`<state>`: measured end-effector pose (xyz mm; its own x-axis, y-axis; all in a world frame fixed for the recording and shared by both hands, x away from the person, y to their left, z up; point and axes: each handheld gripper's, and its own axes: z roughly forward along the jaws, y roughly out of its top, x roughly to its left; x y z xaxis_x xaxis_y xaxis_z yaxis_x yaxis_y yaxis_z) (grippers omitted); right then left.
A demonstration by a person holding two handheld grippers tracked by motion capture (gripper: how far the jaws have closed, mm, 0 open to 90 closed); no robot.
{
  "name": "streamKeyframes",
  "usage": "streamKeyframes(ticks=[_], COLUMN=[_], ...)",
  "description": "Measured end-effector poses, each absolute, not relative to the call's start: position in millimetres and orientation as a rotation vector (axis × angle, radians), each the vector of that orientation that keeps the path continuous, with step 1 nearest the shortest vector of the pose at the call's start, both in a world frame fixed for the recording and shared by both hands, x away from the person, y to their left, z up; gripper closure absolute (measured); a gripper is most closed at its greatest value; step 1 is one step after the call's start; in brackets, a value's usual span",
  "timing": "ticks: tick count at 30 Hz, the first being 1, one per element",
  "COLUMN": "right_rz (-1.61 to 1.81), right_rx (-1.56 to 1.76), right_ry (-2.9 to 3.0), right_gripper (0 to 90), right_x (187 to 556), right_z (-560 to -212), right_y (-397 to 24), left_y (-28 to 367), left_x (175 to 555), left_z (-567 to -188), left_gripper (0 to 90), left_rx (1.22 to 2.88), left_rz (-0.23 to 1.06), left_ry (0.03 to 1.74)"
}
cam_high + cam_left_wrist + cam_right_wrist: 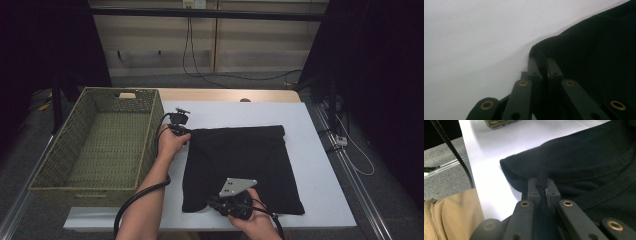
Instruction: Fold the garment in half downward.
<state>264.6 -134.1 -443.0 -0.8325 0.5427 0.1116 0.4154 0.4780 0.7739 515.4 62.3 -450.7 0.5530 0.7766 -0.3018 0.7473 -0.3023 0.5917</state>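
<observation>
While no brand, label or readable writing appeared anywhere, the black garment (pixel 240 167) lay folded flat on the white tabletop (pixel 320 150), toward its middle and near edge. The left gripper (pixel 184 131) sat at the cloth's far left corner; in the left gripper view its jaws were pressed together with a pinch of black fabric (pixel 541 53) between them. The right gripper (pixel 220 204) rested at the near edge, slightly left of centre, and the right gripper view showed its jaws clamped on a raised fold of the hem (pixel 542 178), with stitching lines running across the cloth beside it. A green woven basket (pixel 145 145) stood to the left, just beside the table's white surface. Beyond the far edge ran a strip of bare wood (pixel 225 95), then pale wall panels (pixel 150 45) with a dark cable (pixel 192 60) hanging down them. Black curtains (pixel 380 60) flanked the scene on both sides, and grey flooring (pixel 390 190) lay to the right.
</observation>
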Motion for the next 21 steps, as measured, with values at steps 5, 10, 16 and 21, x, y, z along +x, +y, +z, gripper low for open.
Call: streamKeyframes(ticks=[5,10,16,21], right_rz=[1.281,1.293,1.293,1.301], right_rx=[0.836,0.840,0.839,0.844], right_ry=[2.567,2.564,2.560,2.557], right_gripper=[86.7,86.7,86.7,86.7], right_x=[264.2,263.7,262.8,262.0], right_z=[-442.3,-442.6,-443.2,-442.6], right_y=[-134.2,-135.3,-135.8,-136.3], left_y=[60.3,63.3,65.8,67.7], left_x=[517.1,519.3,520.7,520.5], left_z=[-447.9,-440.3,-428.5,-422.2], left_gripper=[85.1,85.3,85.4,85.4], left_rx=[2.084,2.061,2.040,2.027], left_rz=[0.035,0.006,-0.005,-0.016], left_ry=[1.270,1.294,1.286,1.289])
